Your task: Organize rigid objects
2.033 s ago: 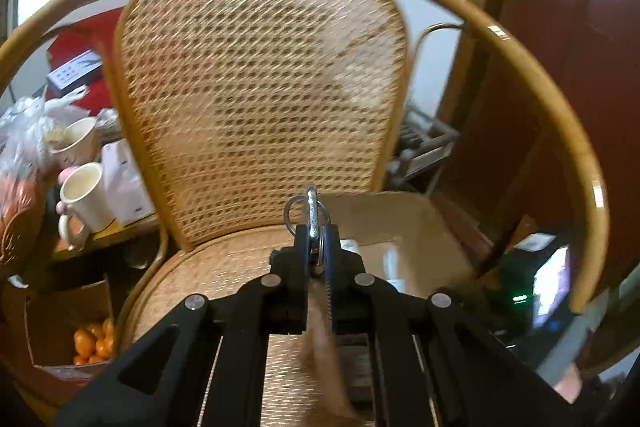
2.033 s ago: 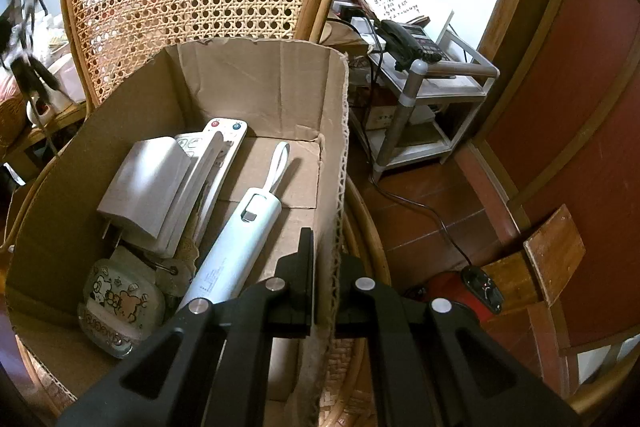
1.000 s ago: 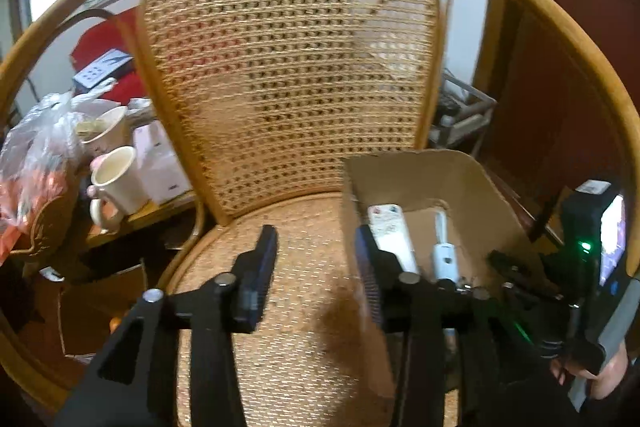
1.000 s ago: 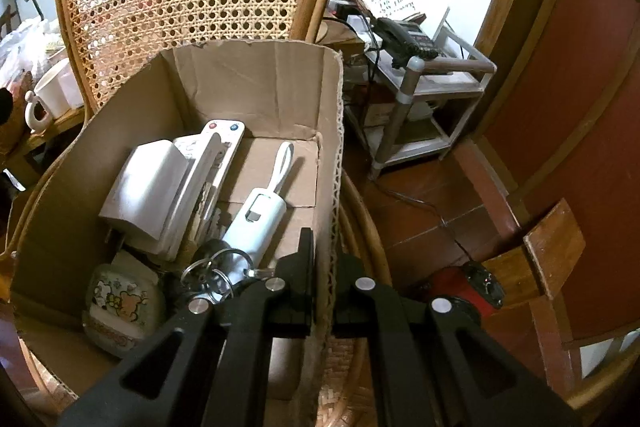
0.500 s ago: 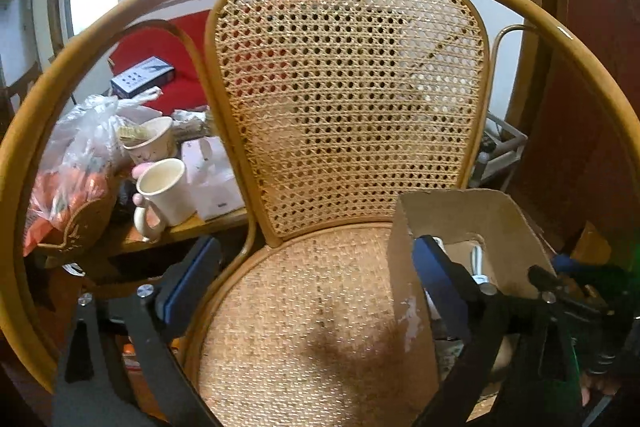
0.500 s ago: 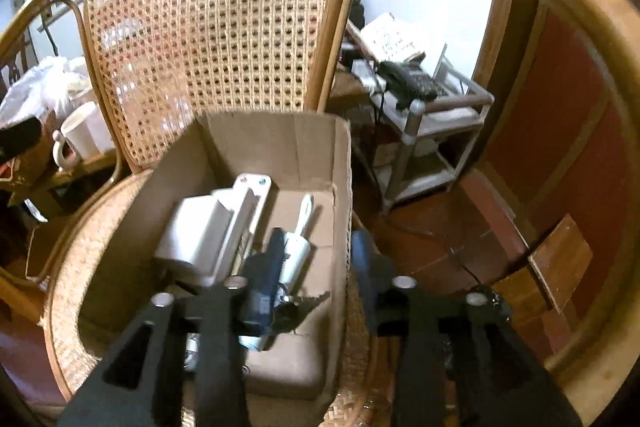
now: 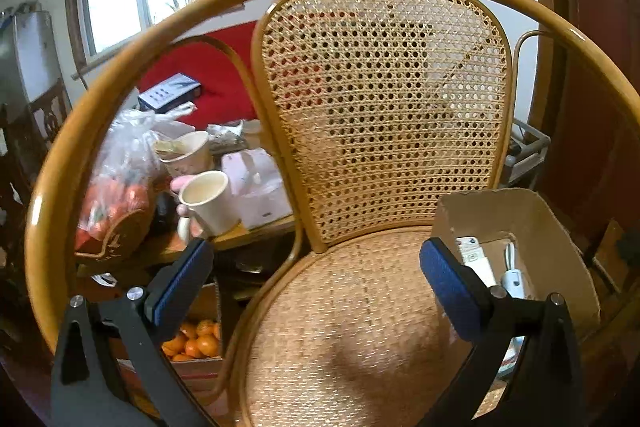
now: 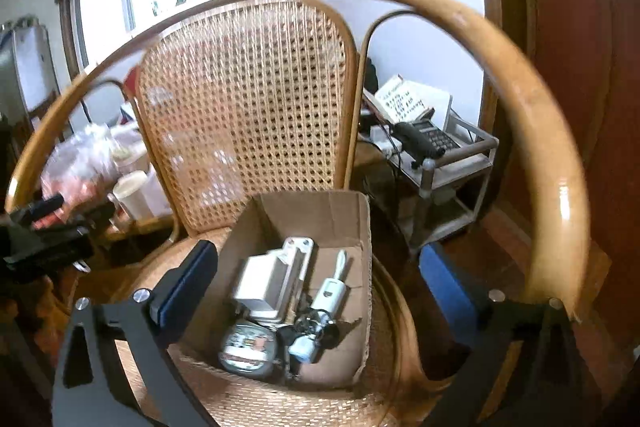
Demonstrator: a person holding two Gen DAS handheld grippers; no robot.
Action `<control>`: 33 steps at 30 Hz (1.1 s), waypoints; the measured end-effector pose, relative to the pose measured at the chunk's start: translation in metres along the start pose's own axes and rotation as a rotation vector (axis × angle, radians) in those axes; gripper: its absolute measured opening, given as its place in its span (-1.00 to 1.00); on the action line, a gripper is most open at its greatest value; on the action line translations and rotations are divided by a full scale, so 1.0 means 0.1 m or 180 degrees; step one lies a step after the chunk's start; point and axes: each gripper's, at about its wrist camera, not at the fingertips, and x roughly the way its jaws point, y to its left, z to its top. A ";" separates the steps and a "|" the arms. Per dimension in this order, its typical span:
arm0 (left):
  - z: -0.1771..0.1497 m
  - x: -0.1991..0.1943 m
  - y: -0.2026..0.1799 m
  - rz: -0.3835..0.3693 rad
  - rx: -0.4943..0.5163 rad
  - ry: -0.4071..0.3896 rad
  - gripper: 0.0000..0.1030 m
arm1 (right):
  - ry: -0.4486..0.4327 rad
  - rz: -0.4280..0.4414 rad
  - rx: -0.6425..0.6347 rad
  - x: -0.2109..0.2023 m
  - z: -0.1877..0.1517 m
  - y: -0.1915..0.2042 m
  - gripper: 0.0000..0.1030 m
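Since the earlier frame: key bunch gone from left gripper, now lying in cardboard box on cane chair seat. Left tongs opening, right gripper opening; both wide, empty. Beside keys: white remote, small clock, grey case, possibly a wallet.

Your support surface is the cane chair seat, round woven wicker with a bentwood rim. One thing sits directly on it: the open cardboard box, on the seat's right side in your left view, back wall close to the woven backrest. Rest of the seat left of the box is bare weave. Beside the chair, a low wooden counter carries a cream mug, a paper cup and a white pouch.
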 end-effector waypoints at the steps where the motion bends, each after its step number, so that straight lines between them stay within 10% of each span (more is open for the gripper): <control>1: -0.01 -0.03 0.02 0.0000 -0.0001 -0.0008 0.99 | -0.0027 0.0019 0.0027 -0.05 0.01 -0.01 1.00; 33: -0.44 -0.54 0.12 -0.0013 -0.0040 -0.0141 0.99 | -0.0197 -0.0194 0.0069 -0.50 -0.33 -0.19 1.00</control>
